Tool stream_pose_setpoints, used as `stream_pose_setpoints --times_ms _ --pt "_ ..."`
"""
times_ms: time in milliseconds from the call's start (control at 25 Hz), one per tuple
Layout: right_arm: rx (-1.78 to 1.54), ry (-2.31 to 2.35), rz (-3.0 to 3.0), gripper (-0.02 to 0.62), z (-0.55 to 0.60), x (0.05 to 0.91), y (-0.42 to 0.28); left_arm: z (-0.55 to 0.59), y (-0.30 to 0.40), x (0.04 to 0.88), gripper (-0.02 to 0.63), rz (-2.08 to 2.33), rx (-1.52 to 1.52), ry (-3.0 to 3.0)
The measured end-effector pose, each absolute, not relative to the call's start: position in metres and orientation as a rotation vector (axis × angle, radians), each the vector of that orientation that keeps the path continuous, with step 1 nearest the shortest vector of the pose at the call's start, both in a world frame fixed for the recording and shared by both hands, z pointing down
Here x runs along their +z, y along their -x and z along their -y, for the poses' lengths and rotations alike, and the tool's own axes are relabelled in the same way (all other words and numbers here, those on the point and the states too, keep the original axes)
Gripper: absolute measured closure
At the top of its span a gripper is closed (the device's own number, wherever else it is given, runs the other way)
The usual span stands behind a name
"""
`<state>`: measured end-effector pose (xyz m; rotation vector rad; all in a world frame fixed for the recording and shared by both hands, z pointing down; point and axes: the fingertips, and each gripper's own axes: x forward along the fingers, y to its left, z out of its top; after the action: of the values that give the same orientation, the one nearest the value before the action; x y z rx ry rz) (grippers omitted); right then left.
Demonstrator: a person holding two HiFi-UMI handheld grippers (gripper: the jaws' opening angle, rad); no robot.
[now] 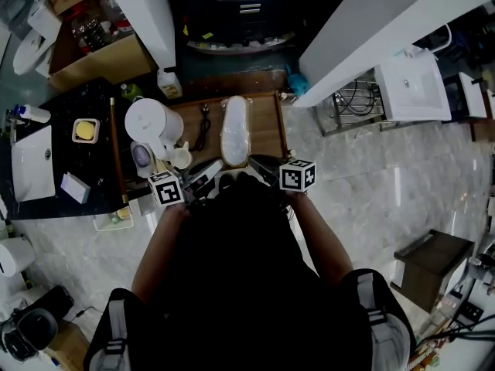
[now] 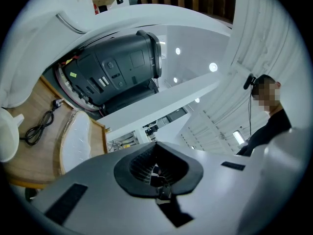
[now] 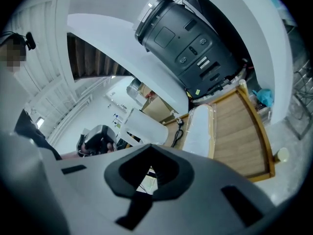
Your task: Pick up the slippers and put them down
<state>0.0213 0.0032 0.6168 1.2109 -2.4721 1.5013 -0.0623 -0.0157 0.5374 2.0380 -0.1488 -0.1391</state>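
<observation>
One white slipper in clear wrap lies lengthwise on a wooden tray, just ahead of both grippers. The left gripper view shows the slipper at lower left; in the right gripper view the slipper sits at centre right. My left gripper and right gripper hover close together over the tray's near edge, pointing at the slipper's near end. The left gripper looks shut, and the right gripper is shut, with nothing visible between their jaws. No second slipper is in view.
A white kettle and a black cable share the tray's left part. A dark appliance stands beyond the tray. A black counter with a white sink is at left, a second basin at right, and a wooden stool on the marble floor.
</observation>
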Motion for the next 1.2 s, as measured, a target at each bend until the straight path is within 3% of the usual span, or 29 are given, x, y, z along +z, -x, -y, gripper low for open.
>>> stream_pose_setpoints --times_ms 1200 --pt "1.425 -1.204 2.574 0.589 -0.007 0.564 -0.020 0.013 0.046 0.533 0.595 0.041 -0.064 -2.051"
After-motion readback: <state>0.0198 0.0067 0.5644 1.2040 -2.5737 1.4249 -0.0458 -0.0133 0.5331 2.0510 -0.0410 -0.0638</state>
